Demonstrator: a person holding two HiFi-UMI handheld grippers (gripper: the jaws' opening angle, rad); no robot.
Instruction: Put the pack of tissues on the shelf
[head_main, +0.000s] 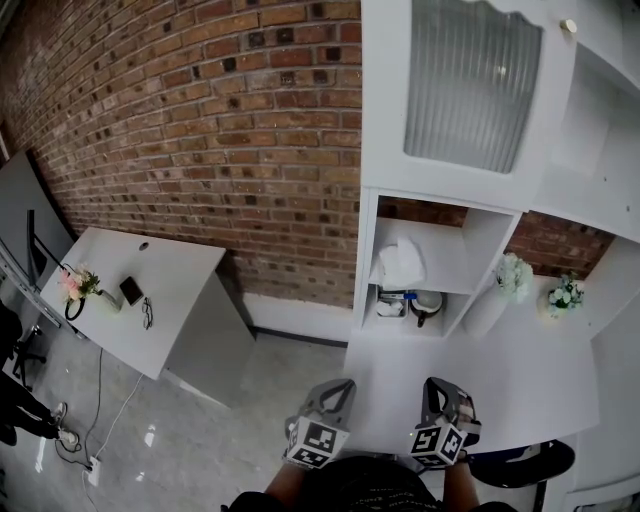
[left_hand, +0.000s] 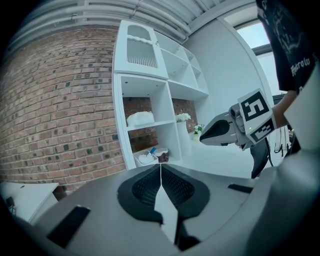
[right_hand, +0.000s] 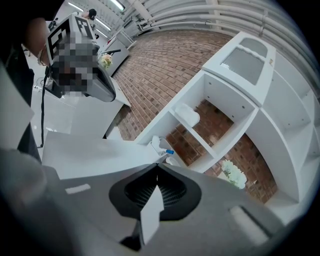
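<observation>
The white pack of tissues (head_main: 400, 262) lies on the upper shelf of the white cabinet's open compartment (head_main: 440, 285); it also shows in the left gripper view as the tissue pack (left_hand: 140, 119) and in the right gripper view as the tissue pack (right_hand: 187, 115). My left gripper (head_main: 338, 388) and right gripper (head_main: 437, 388) hover side by side over the near edge of the white counter (head_main: 520, 390), well short of the shelf. Both are shut with nothing between the jaws, as seen on the left gripper (left_hand: 160, 167) and the right gripper (right_hand: 157, 167).
The lower compartment holds a white container, a blue-capped item and a dark bowl (head_main: 408, 303). Two small flower pots (head_main: 514, 275) (head_main: 566, 294) stand on the counter to the right. A ribbed-glass cabinet door (head_main: 465, 80) hangs above. A white table (head_main: 150, 300) stands at the left by the brick wall.
</observation>
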